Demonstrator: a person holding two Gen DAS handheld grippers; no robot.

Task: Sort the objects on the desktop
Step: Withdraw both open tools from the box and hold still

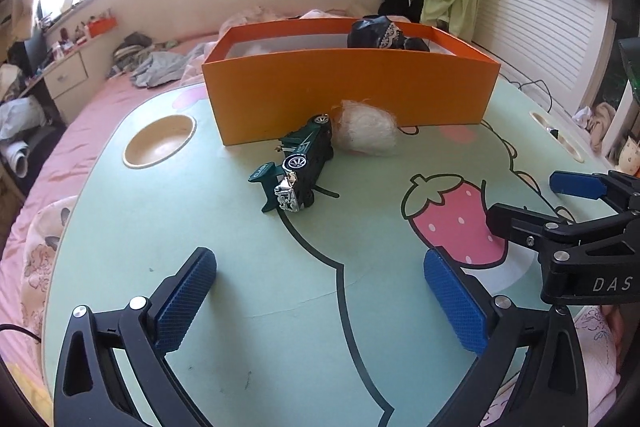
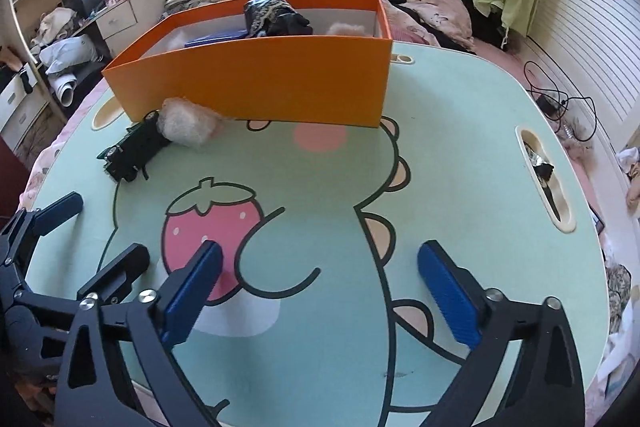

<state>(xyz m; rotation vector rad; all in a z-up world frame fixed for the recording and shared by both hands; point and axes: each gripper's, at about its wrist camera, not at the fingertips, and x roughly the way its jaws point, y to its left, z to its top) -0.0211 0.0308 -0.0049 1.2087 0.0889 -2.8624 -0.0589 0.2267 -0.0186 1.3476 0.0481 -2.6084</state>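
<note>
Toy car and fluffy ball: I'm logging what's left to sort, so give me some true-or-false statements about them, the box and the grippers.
1. The green toy car stands upright on its wheels. False: it lies on its side.
2. The white fluffy ball lies on the table beside the orange box. True.
3. The orange box is empty. False: a black bundle and other items are inside.
4. The left gripper is open, holding nothing. True.
5. The right gripper grips the car. False: it is open and apart from it.

A box [image 1: 348, 95] stands at the lap table's [image 1: 240, 287] far edge. A toy car [image 1: 298, 167] and fluffy ball [image 1: 366, 127] lie touching, just before its front wall.
</note>
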